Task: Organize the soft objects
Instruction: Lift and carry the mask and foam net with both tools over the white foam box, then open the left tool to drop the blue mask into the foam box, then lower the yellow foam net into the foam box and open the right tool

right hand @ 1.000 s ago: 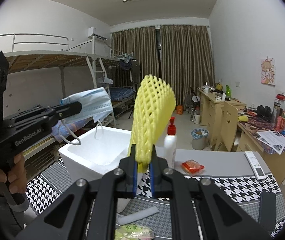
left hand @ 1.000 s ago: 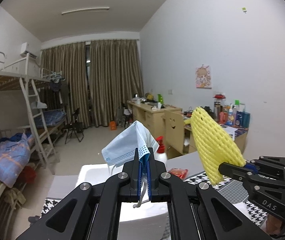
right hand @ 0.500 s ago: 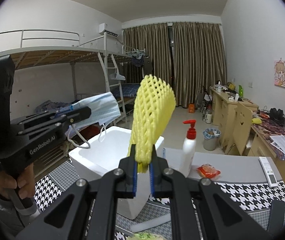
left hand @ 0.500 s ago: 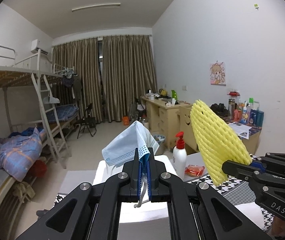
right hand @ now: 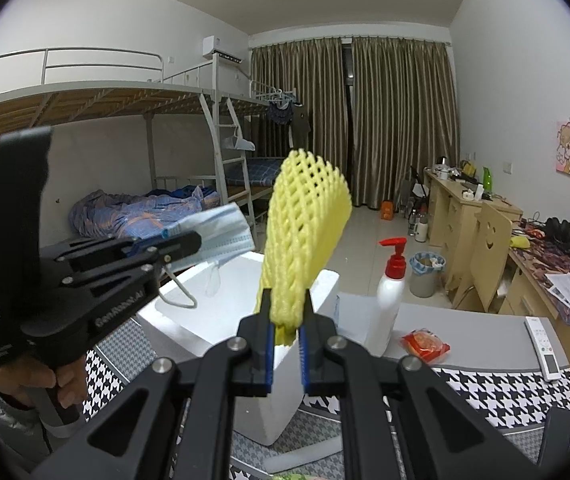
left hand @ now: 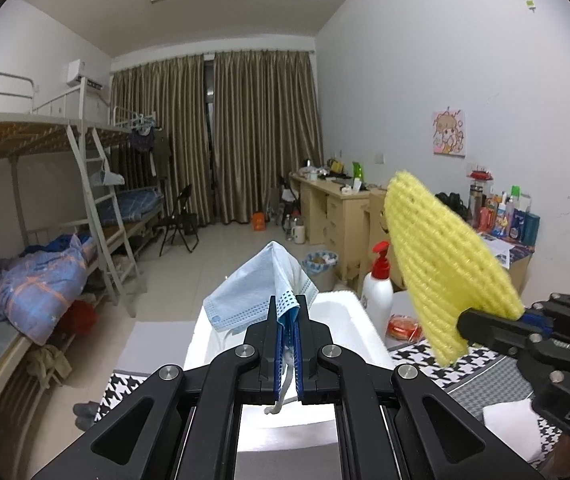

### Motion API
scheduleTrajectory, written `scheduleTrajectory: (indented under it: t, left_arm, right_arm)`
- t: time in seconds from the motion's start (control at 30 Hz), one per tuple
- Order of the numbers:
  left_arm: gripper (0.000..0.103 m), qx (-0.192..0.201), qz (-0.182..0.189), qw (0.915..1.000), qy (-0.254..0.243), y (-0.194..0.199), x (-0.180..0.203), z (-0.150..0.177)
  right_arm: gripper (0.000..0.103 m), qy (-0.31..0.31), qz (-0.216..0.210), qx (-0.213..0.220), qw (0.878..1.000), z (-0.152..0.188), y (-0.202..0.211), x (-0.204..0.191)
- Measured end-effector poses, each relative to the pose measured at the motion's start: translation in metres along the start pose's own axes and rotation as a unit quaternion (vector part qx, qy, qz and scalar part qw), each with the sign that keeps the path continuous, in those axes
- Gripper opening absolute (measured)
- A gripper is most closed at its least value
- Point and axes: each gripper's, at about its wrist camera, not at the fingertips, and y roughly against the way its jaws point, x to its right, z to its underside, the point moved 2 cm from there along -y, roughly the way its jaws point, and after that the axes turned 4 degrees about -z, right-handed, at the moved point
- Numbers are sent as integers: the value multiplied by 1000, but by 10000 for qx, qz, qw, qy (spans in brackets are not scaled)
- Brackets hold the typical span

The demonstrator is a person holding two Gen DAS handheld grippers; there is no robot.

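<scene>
My left gripper (left hand: 286, 312) is shut on a light blue face mask (left hand: 257, 284), held in the air above the white foam box (left hand: 337, 312). The mask also shows in the right wrist view (right hand: 221, 236), its ear loop hanging over the box (right hand: 221, 312). My right gripper (right hand: 286, 312) is shut on a yellow foam fruit net (right hand: 305, 220), held upright above the box's near right corner. In the left wrist view the net (left hand: 441, 252) sits to the right, pinched by the right gripper (left hand: 469, 320).
A white pump bottle with a red top (right hand: 391, 292) stands right of the box. A red snack packet (right hand: 425, 344) and a white remote (right hand: 545, 348) lie on the grey table. A houndstooth cloth (right hand: 505, 392) covers the near part. Desks line the right wall.
Both grippers have moved left and forward over the foam box with their loads. The bottle and packet have shifted rightward in both views.
</scene>
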Motion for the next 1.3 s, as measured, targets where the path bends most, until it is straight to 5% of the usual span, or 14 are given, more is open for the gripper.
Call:
scheduleTrajectory:
  t: [0.4, 0.57, 0.77, 0.93, 1.3]
  left_arm:
    - [14, -439, 19, 9990, 15, -27, -6, 12]
    - [65, -454, 0, 9989, 123, -27, -14, 13]
    - [92, -194, -61, 9993, 308, -15, -26, 10]
    - [100, 18, -241, 9993, 292, -3, -32, 8]
    - [102, 199, -403, 9986, 296, 9, -46, 8]
  right_arm:
    - [13, -49, 37, -122, 9999, 1, -7, -1]
    - [13, -66, 105, -148, 9998, 2, -9, -3]
    - [13, -46, 114, -204, 9997, -1, -14, -10]
    - [13, -15, 64, -241, 9997, -3, -18, -17]
    - [13, 52, -10, -323, 9995, -10, -33, -26]
